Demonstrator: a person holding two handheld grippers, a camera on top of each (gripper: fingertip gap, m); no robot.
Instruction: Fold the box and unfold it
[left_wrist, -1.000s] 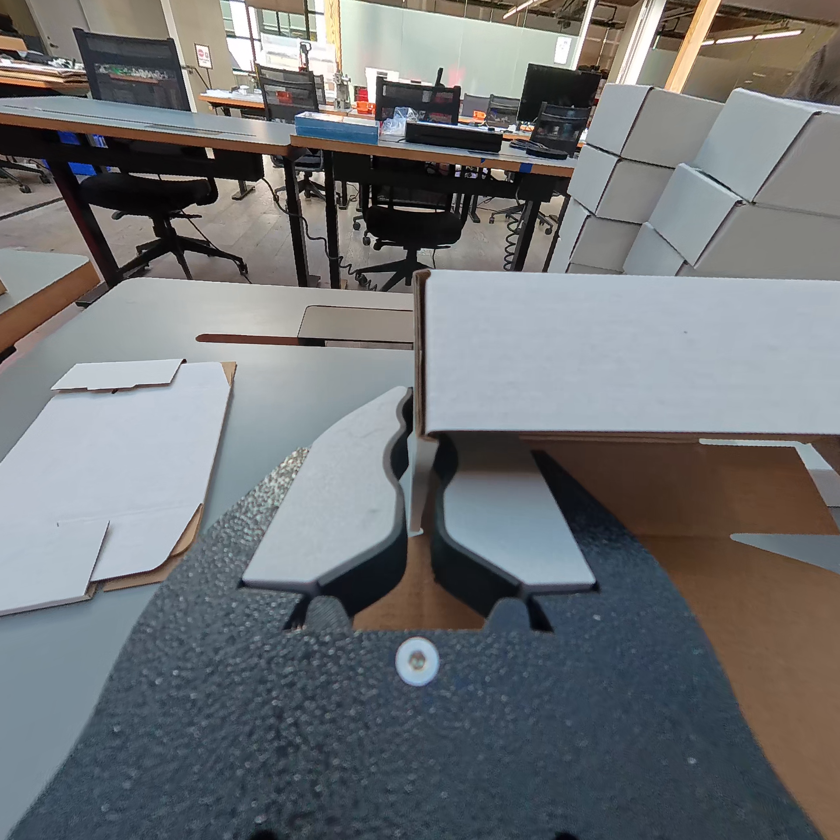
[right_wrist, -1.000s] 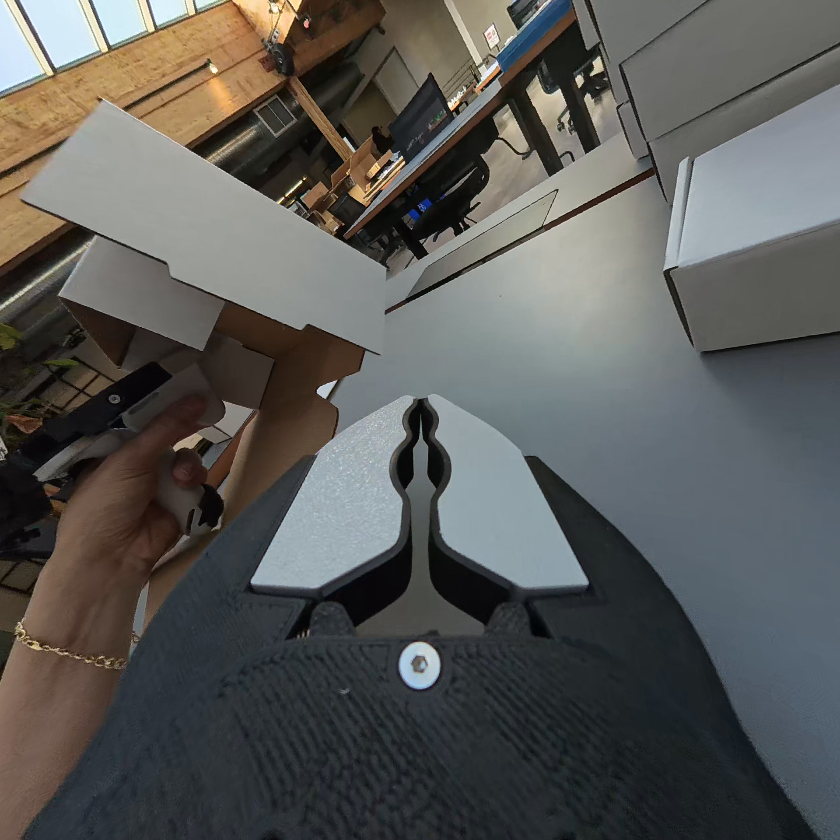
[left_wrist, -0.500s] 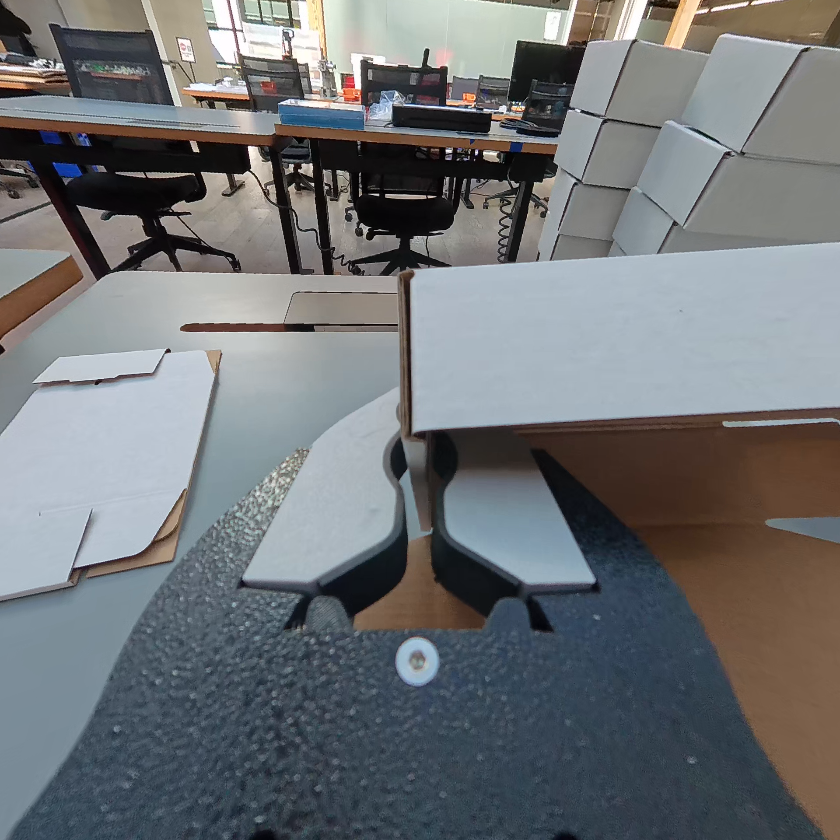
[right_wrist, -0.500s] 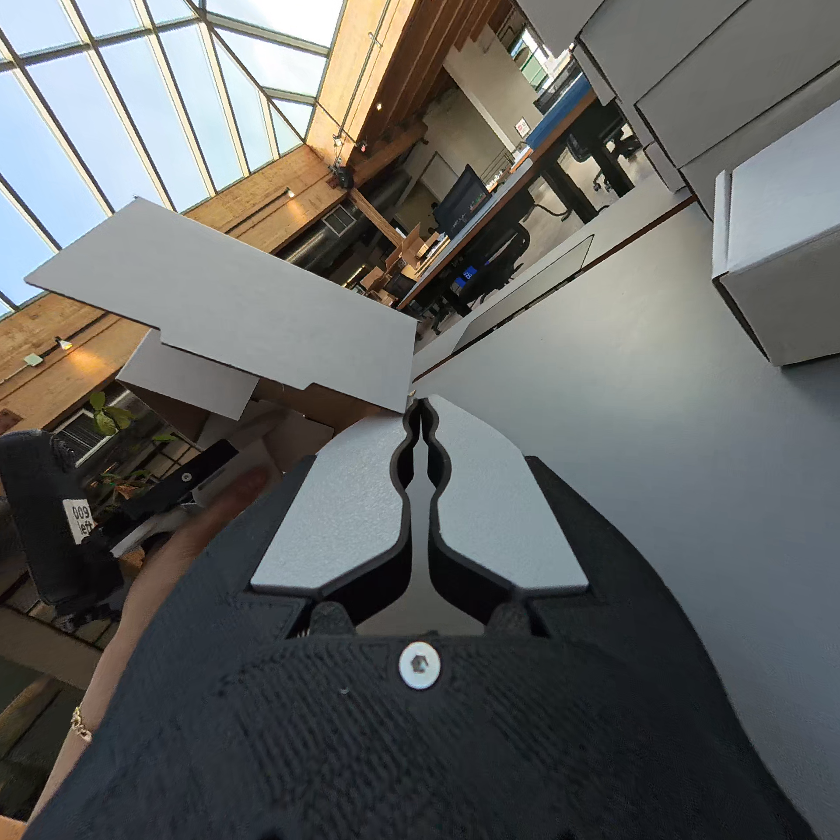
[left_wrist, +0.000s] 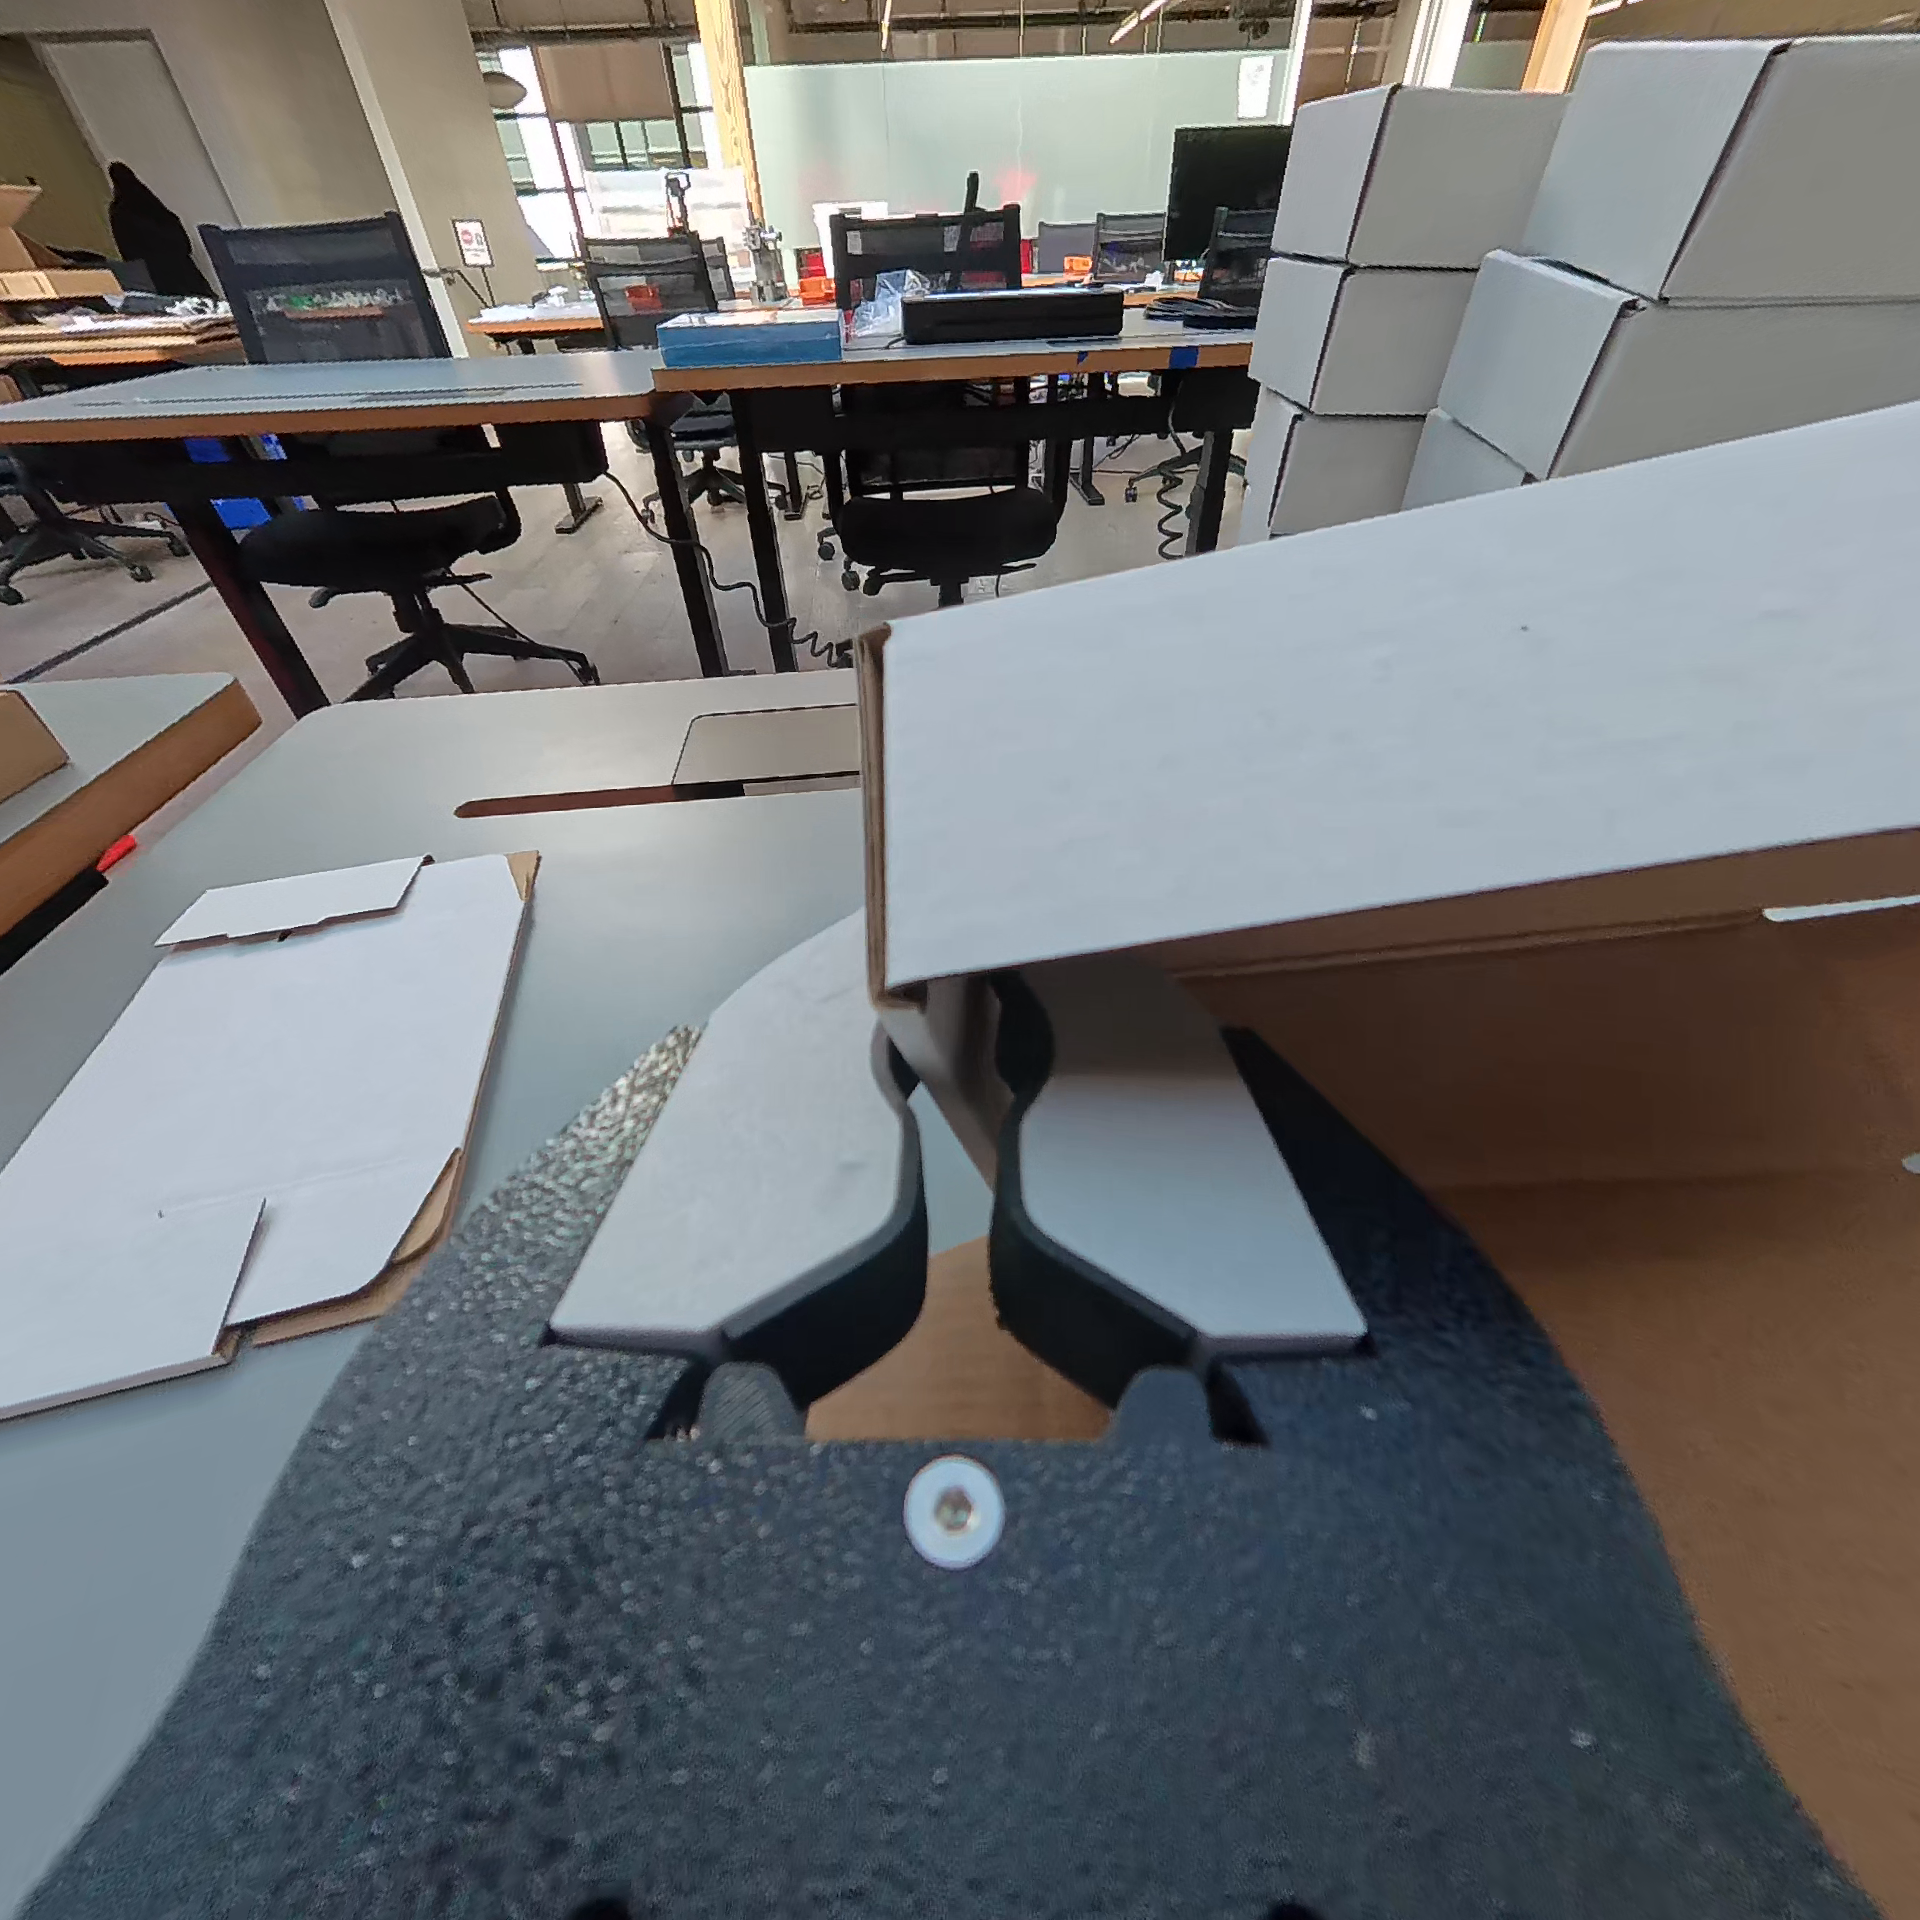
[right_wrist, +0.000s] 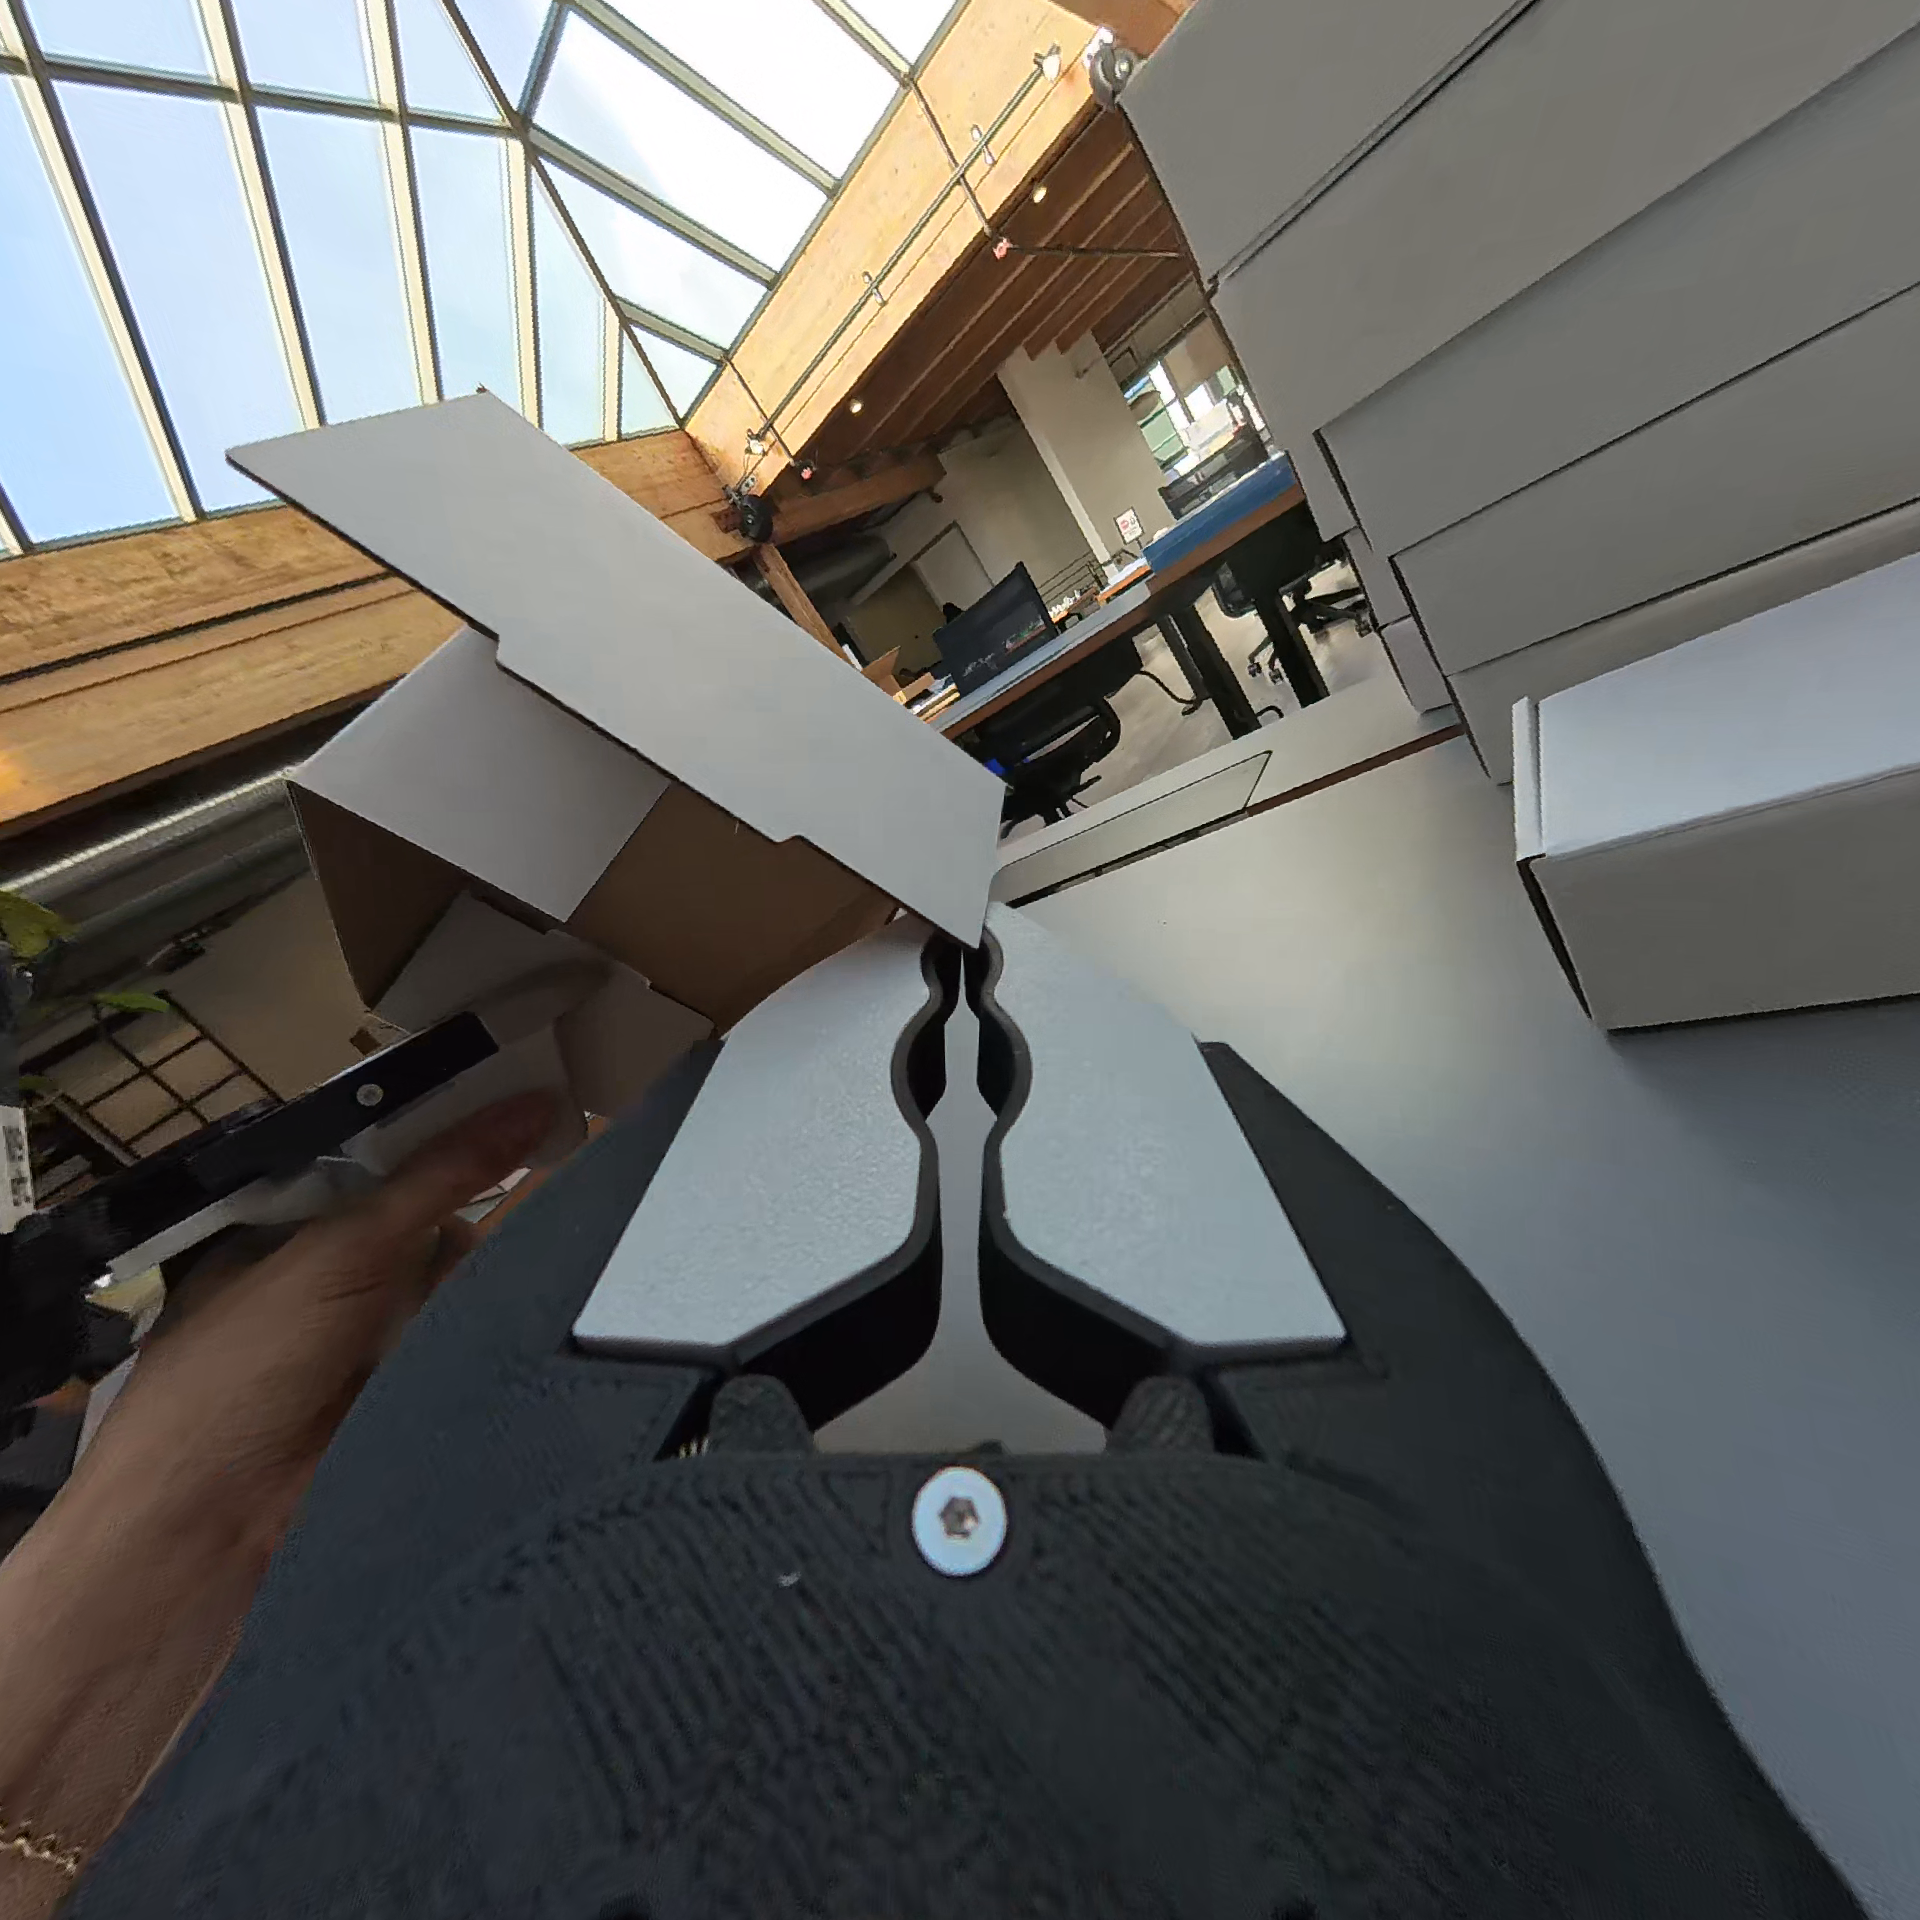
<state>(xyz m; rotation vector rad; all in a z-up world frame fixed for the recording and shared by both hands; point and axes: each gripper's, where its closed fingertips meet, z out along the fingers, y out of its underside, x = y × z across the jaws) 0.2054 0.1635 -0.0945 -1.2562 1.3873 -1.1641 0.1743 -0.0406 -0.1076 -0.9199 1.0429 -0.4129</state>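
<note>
A white cardboard box with a brown inside is held up above the grey table (left_wrist: 644, 883), half folded. Its lid panel (left_wrist: 1351, 748) slants over the open brown interior (left_wrist: 1662, 1299). My left gripper (left_wrist: 951, 1029) is shut on a thin white side wall of the box, and the lid partly hides its tips. In the right wrist view the box (right_wrist: 665, 665) hangs at upper left. My right gripper (right_wrist: 966, 945) is shut, with its tips right at the lid's lower corner. I cannot tell whether it pinches that corner. A hand (right_wrist: 260, 1351) holds the left gripper (right_wrist: 312, 1112).
A flat unfolded box blank (left_wrist: 270, 1091) lies on the table at left. Stacked white folded boxes (left_wrist: 1558, 312) stand at the back right; they also show in the right wrist view (right_wrist: 1558, 312), with one box (right_wrist: 1745, 831) on the table. Desks and chairs stand beyond.
My right gripper has tilted upward and closed in on the lid's lower corner. The box has tilted, its lid rising on the right. My left gripper keeps its hold.
</note>
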